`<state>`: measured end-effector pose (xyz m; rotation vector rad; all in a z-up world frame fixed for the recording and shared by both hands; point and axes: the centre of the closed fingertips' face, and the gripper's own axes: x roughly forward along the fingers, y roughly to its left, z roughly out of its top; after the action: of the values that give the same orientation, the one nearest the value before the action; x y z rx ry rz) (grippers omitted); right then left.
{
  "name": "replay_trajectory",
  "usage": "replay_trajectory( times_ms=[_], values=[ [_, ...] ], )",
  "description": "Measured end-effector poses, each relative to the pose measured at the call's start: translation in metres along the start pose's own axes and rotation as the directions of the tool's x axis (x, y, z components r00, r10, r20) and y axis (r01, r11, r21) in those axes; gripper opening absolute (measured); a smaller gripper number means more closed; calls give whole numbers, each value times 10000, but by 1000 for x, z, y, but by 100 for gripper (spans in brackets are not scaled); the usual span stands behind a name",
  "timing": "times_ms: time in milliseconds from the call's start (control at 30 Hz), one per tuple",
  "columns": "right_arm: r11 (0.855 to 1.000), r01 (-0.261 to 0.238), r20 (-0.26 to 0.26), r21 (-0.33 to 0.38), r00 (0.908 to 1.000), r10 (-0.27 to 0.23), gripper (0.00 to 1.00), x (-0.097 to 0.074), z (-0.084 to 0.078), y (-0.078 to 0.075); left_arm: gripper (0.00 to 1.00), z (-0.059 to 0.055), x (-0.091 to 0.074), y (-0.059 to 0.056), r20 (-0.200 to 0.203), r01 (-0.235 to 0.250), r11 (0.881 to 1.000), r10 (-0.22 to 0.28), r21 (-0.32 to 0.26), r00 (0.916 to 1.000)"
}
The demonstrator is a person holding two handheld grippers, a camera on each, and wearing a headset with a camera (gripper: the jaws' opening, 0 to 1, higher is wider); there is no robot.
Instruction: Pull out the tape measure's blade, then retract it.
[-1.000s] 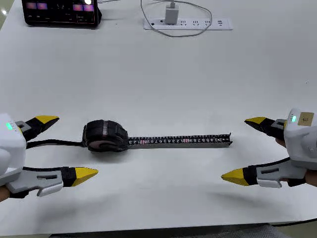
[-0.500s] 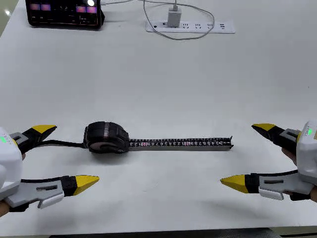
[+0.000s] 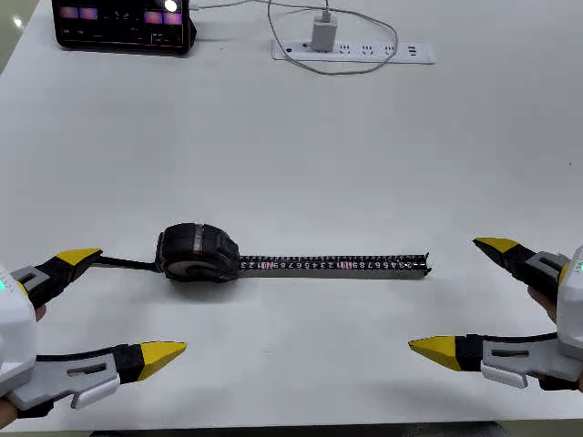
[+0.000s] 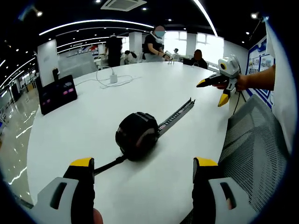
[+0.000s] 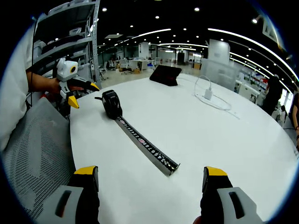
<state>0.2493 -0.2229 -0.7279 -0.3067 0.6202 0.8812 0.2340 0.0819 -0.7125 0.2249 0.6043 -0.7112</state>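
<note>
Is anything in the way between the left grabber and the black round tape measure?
Nothing visible is. Bare white table lies between the open left gripper and the black round tape measure; only its own thin black strap trails toward that gripper.

Left gripper [image 3: 137, 300] and right gripper [image 3: 444, 293] have backed off (slightly).

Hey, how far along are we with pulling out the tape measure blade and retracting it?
Pull-out looks done: the blade lies extended on the table from the black case. Nothing is in hand: the left tongs sit open beside the case, the right tongs sit open past the blade's tip, and neither touches anything. Left to do: retract the blade, which is not yet begun.
</note>
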Motion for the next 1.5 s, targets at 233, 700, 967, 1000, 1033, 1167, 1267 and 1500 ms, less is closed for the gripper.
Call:
replay_trajectory(
  times_ms=[233, 700, 967, 1000, 1033, 1167, 1267, 1500],
  values=[
    [9998, 134, -8, 113, 9999, -134, 92, -3, -8, 2, 85, -3, -1, -2, 57, -117, 9997, 118, -191, 9999],
    [9999, 80, 3, 150, 10000, -80, 93, -2, -8, 9, 86, -8, -4, -5, 42, -206, 9988, 208, -447, 9998],
    [9999, 57, -50, 130, 10000, -57, 93, -3, -9, 10, 86, -9, -5, -6, 17, -248, 9985, 249, -494, 9997],
    [9999, 47, -68, 142, 10000, -46, 93, -3, -9, 10, 86, -9, -5, -6, 12, -239, 9985, 240, -487, 9997],
    [9999, 47, -89, 130, 10000, -45, 93, -3, -10, 10, 86, -9, -5, -6, 18, -245, 9985, 246, -498, 9997],
    [9999, 32, -94, 150, 10000, -30, 93, -2, -11, 11, 86, -7, -4, -5, 62, -264, 9983, 267, -516, 9996],
    [9999, 19, -97, 146, 10000, -18, 93, -2, -11, 11, 86, -6, -3, -6, 84, -232, 9984, 237, -521, 9997],
    [9998, -7, -121, 185, 9999, 9, 93, -2, -13, 12, 86, -7, -2, -5, 65, -206, 9985, 210, -515, 9998]
  ],
)
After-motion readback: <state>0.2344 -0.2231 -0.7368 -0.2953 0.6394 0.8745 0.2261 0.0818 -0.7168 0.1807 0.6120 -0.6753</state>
